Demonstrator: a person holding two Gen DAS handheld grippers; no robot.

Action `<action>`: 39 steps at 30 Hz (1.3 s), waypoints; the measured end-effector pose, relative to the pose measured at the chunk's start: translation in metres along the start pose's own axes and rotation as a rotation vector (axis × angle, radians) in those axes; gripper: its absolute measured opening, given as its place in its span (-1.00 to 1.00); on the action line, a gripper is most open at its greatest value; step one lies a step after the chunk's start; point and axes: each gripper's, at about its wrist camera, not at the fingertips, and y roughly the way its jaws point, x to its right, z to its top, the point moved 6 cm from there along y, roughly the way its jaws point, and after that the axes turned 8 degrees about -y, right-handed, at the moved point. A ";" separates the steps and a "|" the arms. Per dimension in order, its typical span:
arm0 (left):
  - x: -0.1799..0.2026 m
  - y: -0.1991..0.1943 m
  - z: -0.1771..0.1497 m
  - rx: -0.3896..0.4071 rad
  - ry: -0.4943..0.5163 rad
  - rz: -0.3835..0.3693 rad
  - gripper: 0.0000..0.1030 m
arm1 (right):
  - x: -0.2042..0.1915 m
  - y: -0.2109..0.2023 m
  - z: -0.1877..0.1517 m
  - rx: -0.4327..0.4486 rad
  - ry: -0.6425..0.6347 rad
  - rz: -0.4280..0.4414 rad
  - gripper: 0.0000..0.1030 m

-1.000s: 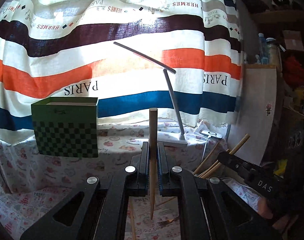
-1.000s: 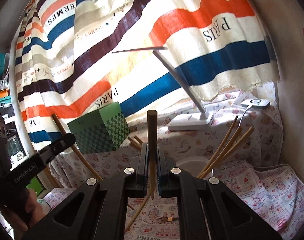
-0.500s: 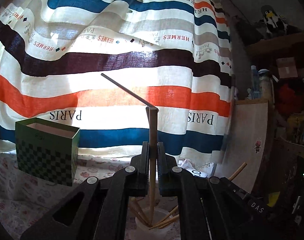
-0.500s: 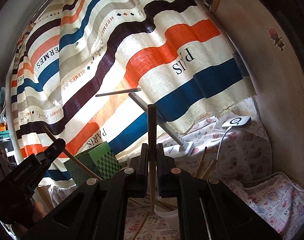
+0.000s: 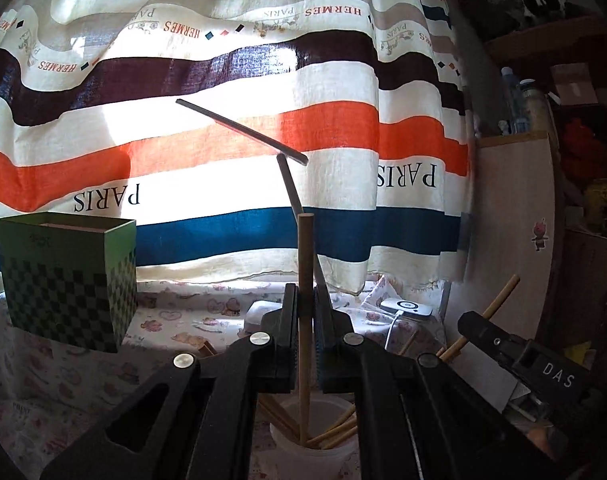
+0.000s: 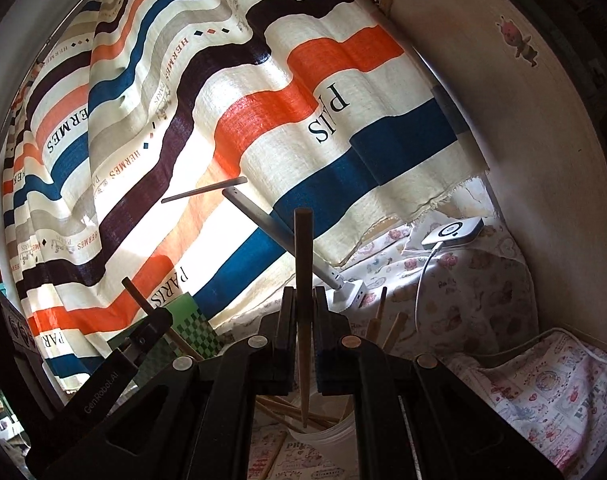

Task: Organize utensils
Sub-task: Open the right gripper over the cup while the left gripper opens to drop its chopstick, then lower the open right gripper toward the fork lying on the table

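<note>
My left gripper (image 5: 304, 296) is shut on a wooden chopstick (image 5: 304, 248) that stands upright, its lower tip down inside a white cup (image 5: 315, 458) among several other chopsticks. My right gripper (image 6: 303, 296) is shut on a second upright chopstick (image 6: 303, 248); that tip hangs at the mouth of the same white cup (image 6: 327, 436). Each gripper shows in the other's view: the right one (image 5: 465, 322) at the right edge, the left one (image 6: 161, 318) at the lower left, both with a stick through the jaws.
A green checkered box (image 5: 67, 280) stands at the left on the floral cloth. A slim desk lamp (image 5: 287, 184) rises behind the cup, before a striped curtain. A white charger puck (image 6: 453, 232) with its cable lies at the back right, next to a pale board.
Both grippers moved sideways until the white cup lies right under them. The left chopstick's tip now sits inside the cup. The right gripper has rolled; both stay shut on their sticks.
</note>
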 end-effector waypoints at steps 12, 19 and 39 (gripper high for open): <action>-0.014 0.025 -0.033 -0.155 -0.071 -0.035 -0.88 | -0.001 0.039 -0.037 -0.204 -0.004 -0.005 -0.85; -0.021 0.032 -0.041 -0.184 -0.060 -0.013 -0.88 | 0.002 0.052 -0.051 -0.268 -0.008 -0.013 -0.84; -0.052 -0.005 -0.011 -0.083 0.046 0.149 -0.11 | 0.005 0.049 -0.049 -0.269 -0.016 -0.072 -0.09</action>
